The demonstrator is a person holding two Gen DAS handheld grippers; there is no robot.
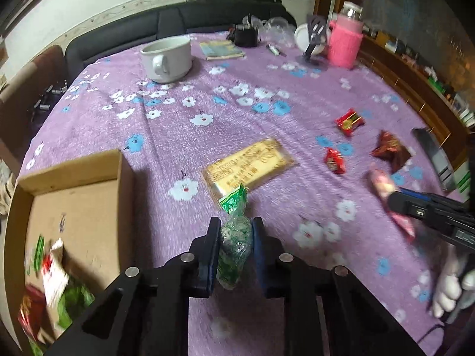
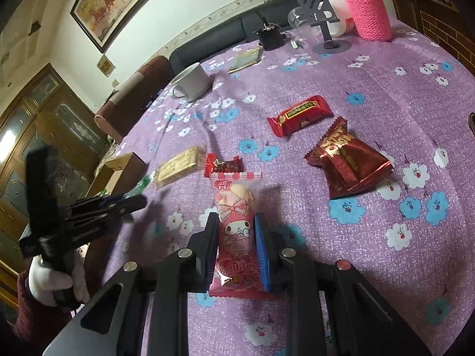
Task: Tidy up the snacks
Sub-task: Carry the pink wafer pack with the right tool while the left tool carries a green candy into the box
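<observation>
Left wrist view shows the left gripper (image 1: 236, 237) squeezed tight on a green snack packet (image 1: 234, 237), with both pads pressing its sides. The cardboard box (image 1: 74, 178) sits just to the left on the purple flowered cloth (image 1: 237, 103), and a few snacks already lie in its near corner. My guess is that the step now is to carry the green packet over the box wall and let it go inside. To do that well, lift it high enough to clear the wall, move slowly so the soft wrapper does not slip, and open only when it is over the bare floor of the box. The right gripper (image 2: 236, 237) is also closed, pinching a pink snack packet (image 2: 236, 222) with a cartoon bunny on it; the packet looks lifted a little off the cloth, but that is hard to tell from this angle. More snacks wait on the cloth: a flat yellow packet (image 1: 249, 164) near the middle, a long red packet (image 2: 299, 115), a dark red bag (image 2: 347, 160) and a small red candy (image 2: 222, 164) just behind the pink one. A white mug (image 1: 166, 59) stands well away at the far side.
</observation>
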